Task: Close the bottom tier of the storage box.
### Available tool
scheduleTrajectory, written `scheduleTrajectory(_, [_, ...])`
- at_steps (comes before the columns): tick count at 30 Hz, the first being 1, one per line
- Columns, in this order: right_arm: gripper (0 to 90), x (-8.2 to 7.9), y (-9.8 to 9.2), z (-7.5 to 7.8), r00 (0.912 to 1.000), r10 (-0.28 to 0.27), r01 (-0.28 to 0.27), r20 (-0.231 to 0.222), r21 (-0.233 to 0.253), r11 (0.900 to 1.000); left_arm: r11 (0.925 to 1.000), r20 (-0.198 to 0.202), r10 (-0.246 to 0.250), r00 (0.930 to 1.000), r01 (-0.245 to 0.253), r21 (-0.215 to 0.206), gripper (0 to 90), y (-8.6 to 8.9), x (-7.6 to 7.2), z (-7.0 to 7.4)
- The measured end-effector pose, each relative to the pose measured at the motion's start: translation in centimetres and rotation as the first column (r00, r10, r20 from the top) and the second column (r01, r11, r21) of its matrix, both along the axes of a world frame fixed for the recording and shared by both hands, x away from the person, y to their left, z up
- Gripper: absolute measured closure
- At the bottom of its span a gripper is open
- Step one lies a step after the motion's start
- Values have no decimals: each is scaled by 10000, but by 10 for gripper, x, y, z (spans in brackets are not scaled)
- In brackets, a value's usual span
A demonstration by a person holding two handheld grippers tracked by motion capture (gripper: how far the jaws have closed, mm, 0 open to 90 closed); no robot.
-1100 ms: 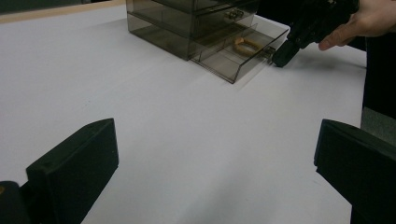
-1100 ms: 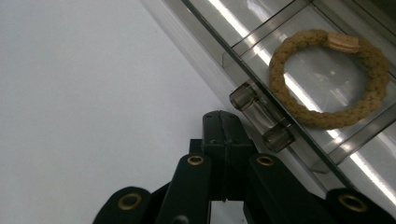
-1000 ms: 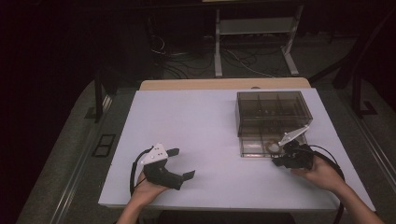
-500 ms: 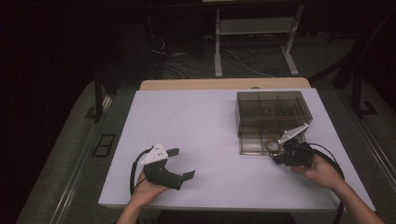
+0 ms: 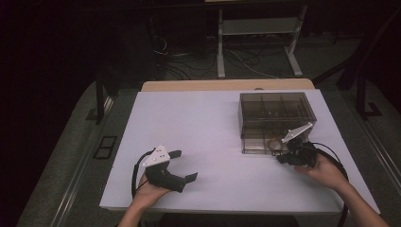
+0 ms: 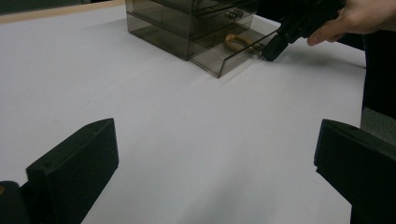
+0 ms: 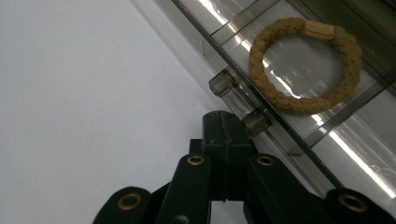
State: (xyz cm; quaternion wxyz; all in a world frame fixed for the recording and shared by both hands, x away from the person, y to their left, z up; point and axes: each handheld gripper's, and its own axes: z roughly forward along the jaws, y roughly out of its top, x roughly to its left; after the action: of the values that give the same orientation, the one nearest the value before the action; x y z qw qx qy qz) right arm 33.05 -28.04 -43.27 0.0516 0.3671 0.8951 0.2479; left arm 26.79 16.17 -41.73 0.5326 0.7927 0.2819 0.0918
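Smoked-plastic drawer box [image 5: 276, 113]: lowest drawer [image 7: 299, 93] part-open, hair tie [image 7: 306, 65] inside. Right tool [image 7: 229, 135] pressed together beside its handle [image 7: 239, 102]; left tool [image 5: 182, 165] spread, well apart.

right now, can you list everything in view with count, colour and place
table: 1, white top, centre of high view
drawer box: 1, smoky clear plastic, far right of table, bottom drawer pulled partly out
handle: 1, clear, on the drawer front, just ahead of the right gripper's tips
hair tie: 1, mustard yellow, lying in the open drawer
shelf frame: 1, pale, on the floor beyond the table
cables: several, dark and white, on the floor by the frame
left gripper: 1, black, near left of table, jaws wide apart, holding nothing
right gripper: 1, black, jaws together at the handle
hands: 2, left and right, at near edge
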Motion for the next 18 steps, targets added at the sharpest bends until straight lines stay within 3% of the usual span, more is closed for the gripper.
scheduleTrajectory(18, [889, 7, -6, -1, 9996, -288, 287, 36, 228, 9993, 10000, 10, 13, 10000, -12, -7, 0, 0, 0, 0])
